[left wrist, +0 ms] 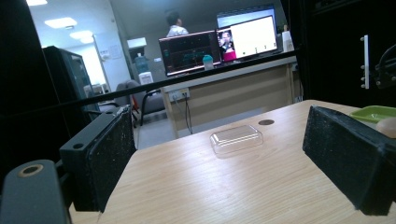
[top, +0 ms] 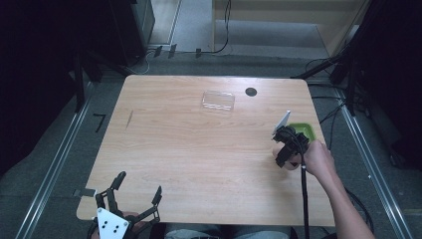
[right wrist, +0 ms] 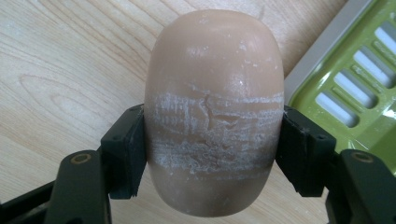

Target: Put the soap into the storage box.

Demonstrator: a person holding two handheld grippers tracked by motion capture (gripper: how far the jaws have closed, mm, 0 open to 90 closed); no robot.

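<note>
My right gripper (top: 283, 152) is shut on a tan oval bar of soap (right wrist: 215, 112), with the black pads (right wrist: 126, 154) pressing its two long sides. The soap has whitish scuffed bands across its middle. It is just above the wooden table (top: 199, 149), beside the near left corner of a green slotted soap dish (right wrist: 355, 93) at the table's right edge (top: 304, 130). My left gripper (top: 140, 183) rests at the table's near left corner, open with nothing between its jaws (left wrist: 219, 158). From there the dish (left wrist: 373, 113) and the soap (left wrist: 387, 127) show far right.
A clear plastic lid (top: 218, 100) lies flat at the table's far middle (left wrist: 236, 138). A small black round hole (top: 251, 91) sits just right of it. A black cable (top: 303, 199) trails from the right gripper along the forearm. Dark stands and floor cables surround the table.
</note>
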